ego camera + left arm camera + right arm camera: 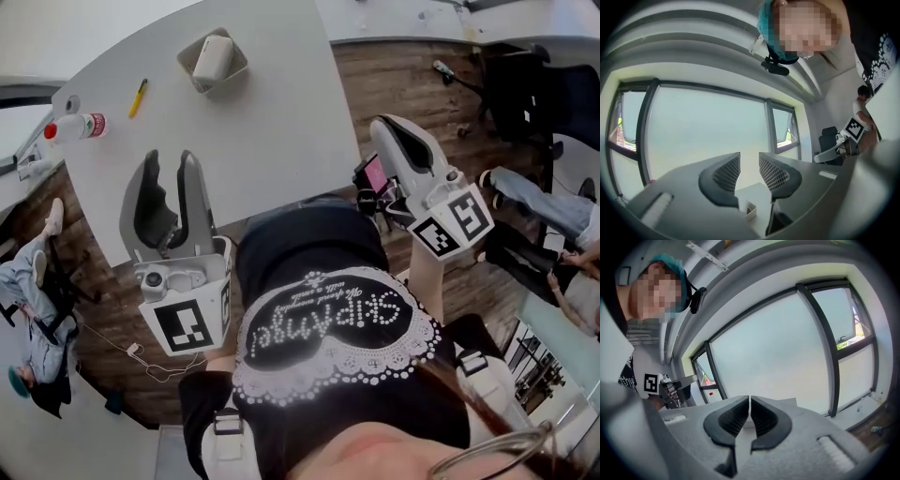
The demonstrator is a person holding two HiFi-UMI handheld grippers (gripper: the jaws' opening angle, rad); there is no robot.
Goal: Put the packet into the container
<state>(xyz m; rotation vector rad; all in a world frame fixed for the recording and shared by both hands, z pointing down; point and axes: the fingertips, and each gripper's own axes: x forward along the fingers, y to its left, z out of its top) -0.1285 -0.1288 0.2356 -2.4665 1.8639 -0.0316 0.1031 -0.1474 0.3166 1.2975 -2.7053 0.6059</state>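
Note:
In the head view a white packet (214, 58) lies inside a small square container (190, 59) at the far side of the grey table (272, 122). My left gripper (171, 161) is held over the table's near edge, well short of the container, jaws apart with nothing between them. In the left gripper view the left gripper (749, 169) shows a clear gap and points at a window. My right gripper (386, 127) is raised off the table's right side. The right gripper view shows the right gripper (749, 414) with its jaws together and empty.
A red-capped bottle (79, 127) and a yellow pen (138, 97) lie on the table's left part. A person sits at the left (33, 309), and another person's legs (534, 192) show by office chairs at the right. Wooden floor surrounds the table.

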